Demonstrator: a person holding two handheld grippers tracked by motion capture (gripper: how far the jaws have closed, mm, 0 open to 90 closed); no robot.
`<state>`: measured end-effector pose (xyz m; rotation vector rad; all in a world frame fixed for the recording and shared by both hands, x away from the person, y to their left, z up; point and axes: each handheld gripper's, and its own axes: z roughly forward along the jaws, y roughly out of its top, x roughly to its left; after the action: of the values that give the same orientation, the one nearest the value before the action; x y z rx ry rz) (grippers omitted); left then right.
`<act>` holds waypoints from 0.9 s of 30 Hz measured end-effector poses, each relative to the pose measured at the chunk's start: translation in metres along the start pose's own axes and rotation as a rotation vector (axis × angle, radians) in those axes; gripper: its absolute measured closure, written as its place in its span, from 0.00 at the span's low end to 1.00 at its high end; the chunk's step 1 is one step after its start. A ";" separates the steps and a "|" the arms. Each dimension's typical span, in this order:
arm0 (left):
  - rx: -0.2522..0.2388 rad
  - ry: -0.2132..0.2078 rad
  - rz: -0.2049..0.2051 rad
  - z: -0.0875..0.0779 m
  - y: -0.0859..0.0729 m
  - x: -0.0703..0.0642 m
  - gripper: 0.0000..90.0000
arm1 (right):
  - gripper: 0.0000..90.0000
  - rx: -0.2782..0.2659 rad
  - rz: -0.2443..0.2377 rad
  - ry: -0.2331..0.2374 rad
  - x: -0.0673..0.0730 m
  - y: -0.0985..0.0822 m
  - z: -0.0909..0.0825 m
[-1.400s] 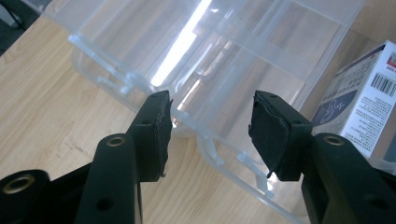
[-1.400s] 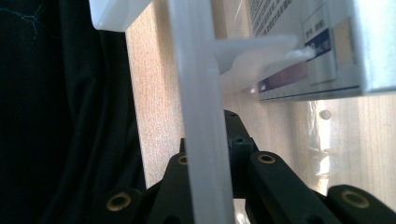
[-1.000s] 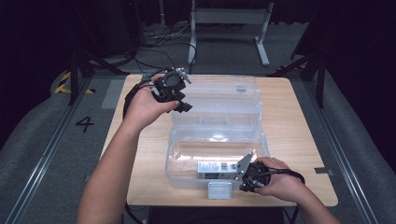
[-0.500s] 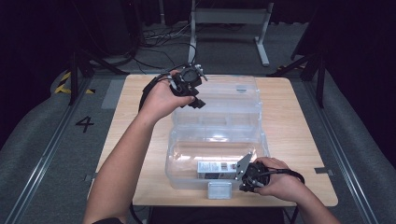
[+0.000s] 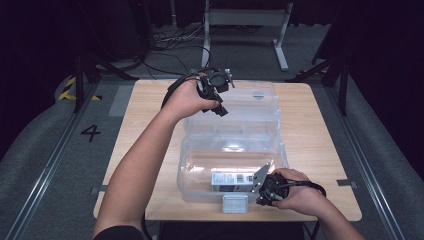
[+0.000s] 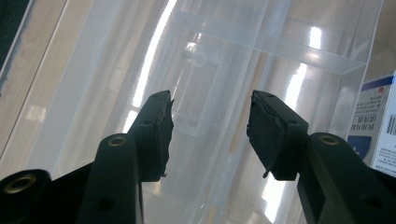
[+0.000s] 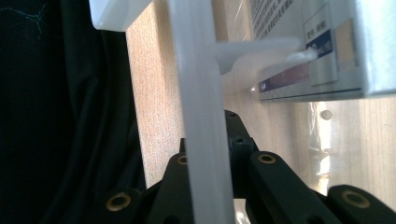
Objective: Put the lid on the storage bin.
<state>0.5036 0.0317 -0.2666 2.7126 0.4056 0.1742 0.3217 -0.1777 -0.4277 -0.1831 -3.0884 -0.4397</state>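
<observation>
Since a second ago my left tongs [image 5: 216, 86] have travelled from the left far corner toward the middle of the far edge of the clear plastic box [image 5: 232, 150], while my right tongs [image 5: 267, 189] have stayed put at its near rim. From the left gripper view the left pair stands wide, nothing between the pads [image 6: 161, 126], hovering over the box's open lid [image 5: 250, 102] and looking down through it. The right pair is clamped on the near rim [image 7: 201, 116] of the box, the thin wall running straight up between the jaws. The box sits mid-table [image 5: 320, 130], lid laid back flat toward the far side, with a small printed carton [image 5: 230, 181] lying inside near the front wall and a white latch tab [image 5: 234, 203] hanging at the near edge. I judge the box light and fairly stiff but flexy at the lid, smooth and slippery, so the rims or the lid's far edge look like the best holds. My left forearm [image 5: 140, 165] reaches long and diagonal across the table, wrist bent down; my right hand [image 5: 300, 195] lies low at the near right, knuckles up.
</observation>
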 end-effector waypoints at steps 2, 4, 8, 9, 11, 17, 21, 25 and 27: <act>0.025 -0.005 0.024 0.003 0.003 0.002 0.56 | 0.97 0.001 0.002 0.001 0.000 0.000 0.000; 0.040 -0.007 0.030 0.006 0.005 0.002 0.56 | 0.97 0.000 0.002 0.001 0.000 0.000 0.000; 0.043 -0.030 0.053 0.011 0.009 0.001 0.57 | 0.97 0.001 0.006 -0.001 0.000 0.000 0.000; 0.048 -0.033 0.058 0.012 0.010 0.001 0.57 | 0.96 0.000 0.006 -0.001 0.000 0.000 0.000; 0.062 -0.028 0.061 0.017 0.012 0.000 0.58 | 0.97 0.001 0.005 0.001 0.000 0.000 0.000; 0.086 -0.058 0.079 0.028 0.017 0.000 0.63 | 0.96 0.001 0.008 -0.001 0.000 0.000 0.000; 0.105 -0.057 0.087 0.031 0.021 0.000 0.64 | 0.97 -0.002 0.010 0.000 0.001 0.000 0.000; 0.117 -0.056 0.099 0.035 0.024 0.001 0.68 | 0.96 -0.002 0.009 0.002 0.000 0.000 0.000; 0.124 -0.069 0.104 0.037 0.024 0.001 0.71 | 0.96 -0.002 0.009 0.002 0.001 0.000 0.000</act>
<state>0.5178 -0.0028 -0.2907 2.8549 0.2628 0.0858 0.3211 -0.1774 -0.4279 -0.1966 -3.0843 -0.4418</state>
